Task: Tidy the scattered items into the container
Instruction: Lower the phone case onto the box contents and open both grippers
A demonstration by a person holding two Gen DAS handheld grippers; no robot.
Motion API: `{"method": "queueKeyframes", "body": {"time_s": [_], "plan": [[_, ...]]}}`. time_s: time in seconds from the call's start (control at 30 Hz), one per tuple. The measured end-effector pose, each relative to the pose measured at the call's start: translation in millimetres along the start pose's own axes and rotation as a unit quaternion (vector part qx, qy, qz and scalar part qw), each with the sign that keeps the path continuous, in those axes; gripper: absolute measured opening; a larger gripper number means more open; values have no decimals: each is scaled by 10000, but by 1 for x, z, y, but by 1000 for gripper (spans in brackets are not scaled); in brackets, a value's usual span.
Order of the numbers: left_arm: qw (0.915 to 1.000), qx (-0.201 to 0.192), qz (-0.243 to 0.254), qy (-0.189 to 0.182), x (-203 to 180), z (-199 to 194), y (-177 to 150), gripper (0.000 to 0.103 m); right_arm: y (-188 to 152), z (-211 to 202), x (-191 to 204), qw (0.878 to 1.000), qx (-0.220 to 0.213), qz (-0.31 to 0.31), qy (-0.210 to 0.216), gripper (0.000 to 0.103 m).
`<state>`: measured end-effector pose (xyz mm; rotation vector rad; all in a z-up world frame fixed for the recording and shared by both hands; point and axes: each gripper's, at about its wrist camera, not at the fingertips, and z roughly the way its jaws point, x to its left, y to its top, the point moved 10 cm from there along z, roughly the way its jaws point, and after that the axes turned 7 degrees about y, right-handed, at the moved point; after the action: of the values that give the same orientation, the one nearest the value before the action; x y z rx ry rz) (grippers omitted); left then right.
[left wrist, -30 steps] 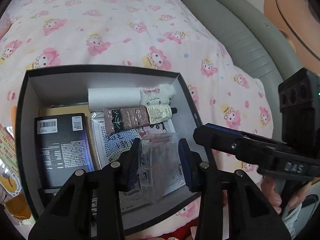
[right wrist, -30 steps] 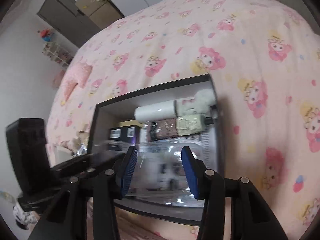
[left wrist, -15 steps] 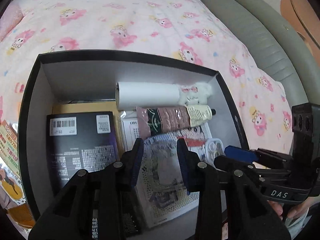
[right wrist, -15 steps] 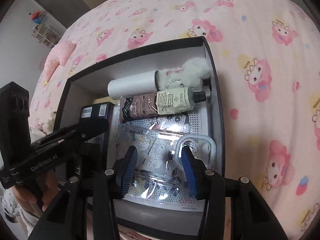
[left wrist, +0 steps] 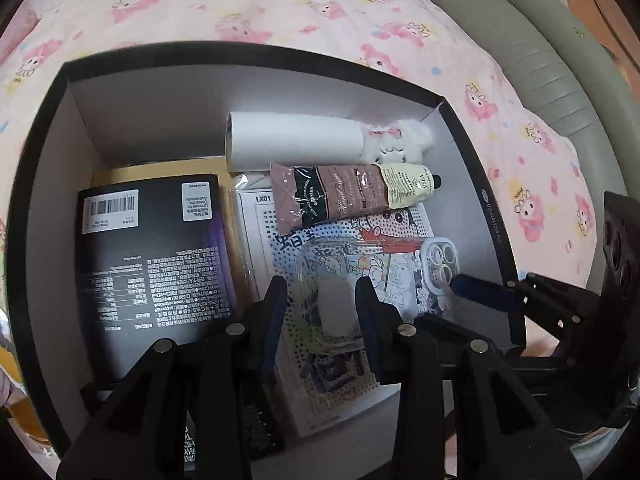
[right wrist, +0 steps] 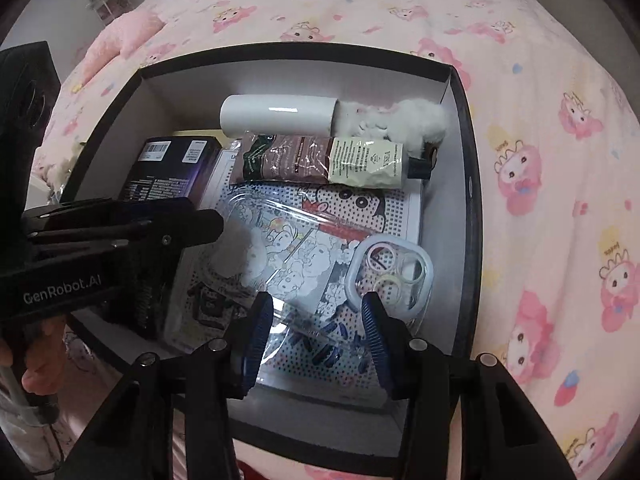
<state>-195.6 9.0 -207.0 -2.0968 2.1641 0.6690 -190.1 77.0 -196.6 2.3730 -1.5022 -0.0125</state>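
"GenRobot.AI" on the left tongs (right wrist: 216, 226); "LX01" on the dotted sheet (left wrist: 262, 216); "Hand cream" on the tube (left wrist: 352, 194).

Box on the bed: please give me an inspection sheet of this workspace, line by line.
Surface: pink cartoon-print bed cover.
Job's things: black box holds white roll, hand cream tube, black carton, dotted pattern sheet; clear phone case low over the sheet.
Clutter: something yellow beside the box, unclear.
Grippers: left hand-held gripper and right hand-held gripper each shut on one end of the phone case.
Cables: nothing seen.
Surroundings: grey padded bed edge.
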Motion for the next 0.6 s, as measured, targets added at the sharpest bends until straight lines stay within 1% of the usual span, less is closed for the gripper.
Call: {"method": "queueKeyframes", "body": {"time_s": [0.07,0.13,0.2,0.27,0.3,0.37,0.43,0.47,0.5,0.53,0.6], "plan": [[9998,71,-94,-128,0,3,0,36,8,4,-3,9998,-42,-110,-178,42],[9999,72,-88,-128,0,3,-1,36,15,5,-6,9995,-90,-146,-264,42],[9998,63,-39,-178,-1,-1,-3,35,16,-1,-7,9999,-126,-1,-39,42],[9996,61,16,-261,-3,-5,-7,35,11,-18,-6,9989,-254,201,335,42],[9997,67,56,-243,-3,-7,-9,35,7,-26,-2,9979,-290,200,549,42],[9995,106,70,-293,-5,-8,-12,35,-6,-34,10,9951,-180,129,962,42],[9988,212,-32,-442,-6,-5,-13,35,-16,-30,17,9928,27,207,1181,42],[9985,240,-73,-482,-5,-3,-14,35,-20,-24,20,9922,144,275,1206,42],[9984,262,-106,-499,-5,-1,-14,35,-24,-16,19,9928,267,314,1126,42],[9982,282,-139,-506,-4,0,-15,35,-25,-10,18,9938,359,317,1006,38],[9981,326,-207,-490,-3,2,-16,35,-25,-1,16,9939,484,309,943,37]]}}
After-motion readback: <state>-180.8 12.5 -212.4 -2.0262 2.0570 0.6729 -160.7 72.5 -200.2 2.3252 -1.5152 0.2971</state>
